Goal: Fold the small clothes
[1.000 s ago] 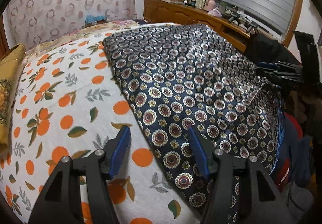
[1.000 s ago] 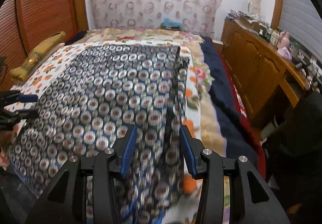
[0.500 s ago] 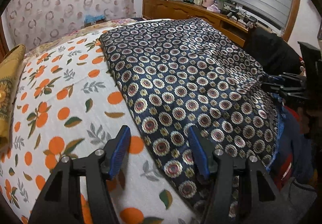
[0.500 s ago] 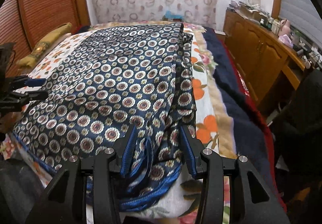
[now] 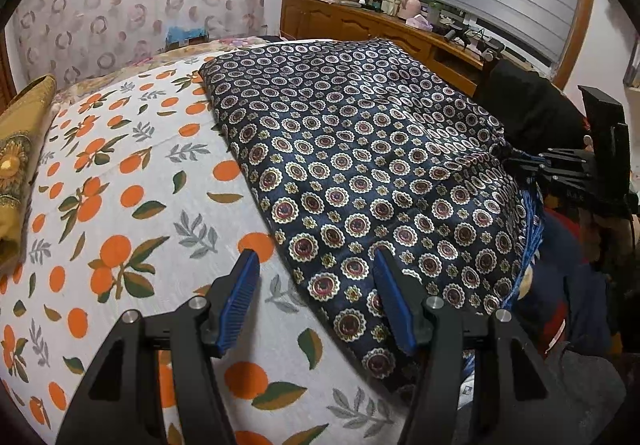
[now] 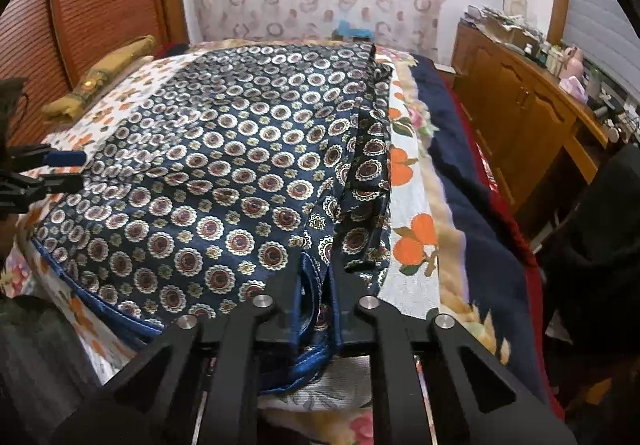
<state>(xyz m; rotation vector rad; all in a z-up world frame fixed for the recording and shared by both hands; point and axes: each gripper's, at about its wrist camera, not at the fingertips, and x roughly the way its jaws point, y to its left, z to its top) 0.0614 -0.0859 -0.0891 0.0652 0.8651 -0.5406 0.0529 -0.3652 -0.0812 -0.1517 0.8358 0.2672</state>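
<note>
A dark navy cloth with round flower medallions and a blue hem (image 5: 360, 173) lies spread on the bed; it also fills the right wrist view (image 6: 224, 181). My left gripper (image 5: 316, 301) is open, straddling the cloth's near left edge just above it. My right gripper (image 6: 314, 277) is shut on the cloth's near right corner, with blue hem bunched between the fingers. The right gripper shows at the cloth's far corner in the left wrist view (image 5: 532, 165). The left gripper shows at the left edge of the right wrist view (image 6: 60, 169).
The bed sheet (image 5: 120, 205) is white with oranges and leaves. A mustard pillow (image 5: 16, 149) lies at the far left. A wooden dresser with clutter (image 6: 528, 93) runs along the right. A dark blanket (image 6: 472, 181) lies beside the cloth.
My right gripper has moved in and closed on the cloth's corner. My left gripper has come slightly closer to the cloth's edge and stays open.
</note>
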